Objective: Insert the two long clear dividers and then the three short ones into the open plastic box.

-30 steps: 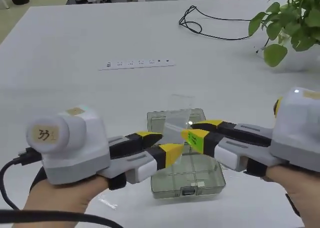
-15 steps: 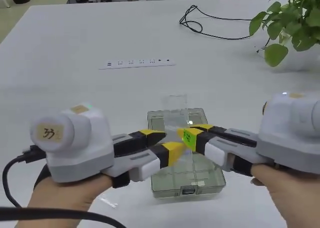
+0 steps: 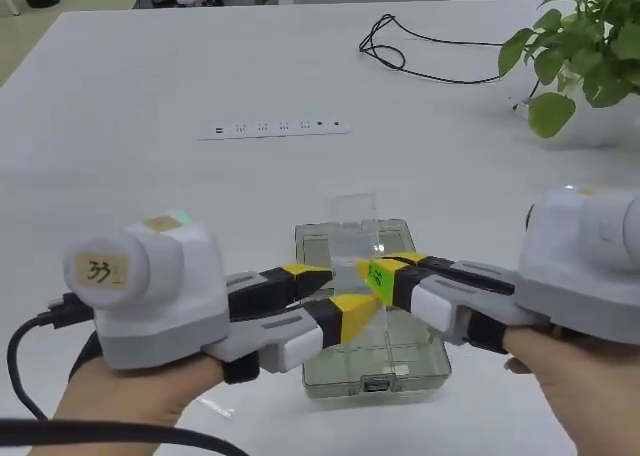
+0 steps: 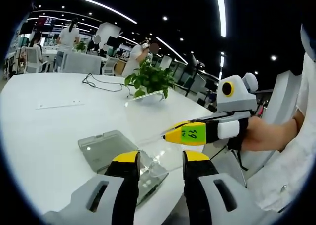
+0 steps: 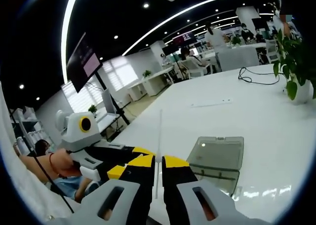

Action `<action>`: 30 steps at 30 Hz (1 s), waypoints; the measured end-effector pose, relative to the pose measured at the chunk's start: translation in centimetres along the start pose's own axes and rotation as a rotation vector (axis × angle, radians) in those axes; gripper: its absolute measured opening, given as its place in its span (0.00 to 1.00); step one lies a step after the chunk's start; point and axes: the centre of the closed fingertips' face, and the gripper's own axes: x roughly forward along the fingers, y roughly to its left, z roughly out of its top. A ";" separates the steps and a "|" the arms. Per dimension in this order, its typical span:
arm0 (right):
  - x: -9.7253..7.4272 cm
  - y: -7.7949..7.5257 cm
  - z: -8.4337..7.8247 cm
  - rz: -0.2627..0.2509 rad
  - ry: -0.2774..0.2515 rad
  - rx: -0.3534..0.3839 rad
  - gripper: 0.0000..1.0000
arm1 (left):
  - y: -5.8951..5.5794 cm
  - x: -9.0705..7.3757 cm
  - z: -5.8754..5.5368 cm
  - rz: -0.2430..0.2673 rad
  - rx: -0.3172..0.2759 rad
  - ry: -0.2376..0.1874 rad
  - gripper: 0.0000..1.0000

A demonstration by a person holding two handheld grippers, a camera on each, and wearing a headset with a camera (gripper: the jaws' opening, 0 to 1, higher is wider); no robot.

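Right gripper point(image 5: 159, 161): jaws nearly closed, pinching a clear divider point(image 5: 159, 136). In the right gripper view we see the sheet edge-on, a thin line running up out of the gap.

Left gripper point(image 4: 159, 158): jaws parted with a clear gap and nothing gripped between them. In the left gripper view the divider runs from the right gripper's tip down ahead of these jaws. We can't tell if the left tips touch it.

In the head view the two sets of yellow tips sit just beside each other, left coming in from the left and right from the right, both over the box point(image 3: 415, 351). The divider stands roughly upright above the right tips, over the far half of the box. We can't tell whether its lower edge is in the box.

The box is smoky translucent plastic and lies open on the white table point(image 3: 150, 86), close to the near edge.

Well beyond the box we see a white power strip point(image 3: 278, 128), then a black cable point(image 3: 400, 51), and a green plant point(image 3: 580, 46) at far right.
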 end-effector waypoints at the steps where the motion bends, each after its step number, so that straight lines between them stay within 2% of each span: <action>1: -0.1 -0.1 0.1 -0.001 0.000 0.004 0.06 | 0.1 -0.1 0.0 0.004 0.010 0.000 0.35; 5: -0.3 -1.0 0.4 -0.015 0.005 0.018 0.06 | 0.8 -0.9 -0.3 0.005 0.014 0.002 0.40; 9: -0.5 -1.9 0.3 -0.036 0.021 0.016 0.06 | 1.4 -1.4 -1.1 0.002 0.057 0.032 0.43; 11: -0.6 -2.3 0.2 -0.047 0.032 0.018 0.06 | 1.6 -1.7 -1.4 -0.003 0.102 0.041 0.46; 12: -0.6 -2.6 0.0 -0.060 0.049 0.016 0.06 | 1.6 -1.9 -1.5 -0.011 0.133 0.037 0.47; 15: -0.6 -3.6 -0.3 -0.083 0.078 0.021 0.06 | 1.8 -2.2 -1.9 -0.015 0.137 0.049 0.53; 20: -0.9 -5.4 -0.7 -0.142 0.133 0.038 0.06 | 2.8 -2.7 -2.9 -0.025 0.237 0.079 0.57; 23: -1.0 -6.6 -1.2 -0.169 0.176 0.056 0.06 | 3.1 -2.9 -3.4 -0.035 0.246 0.083 0.64; 25: -1.0 -6.9 -1.7 -0.186 0.207 0.065 0.06 | 3.4 -2.9 -3.7 -0.042 0.254 0.089 0.70; 30: -1.1 -7.4 -2.7 -0.227 0.260 0.093 0.06 | 3.5 -2.8 -4.5 -0.061 0.282 0.111 0.78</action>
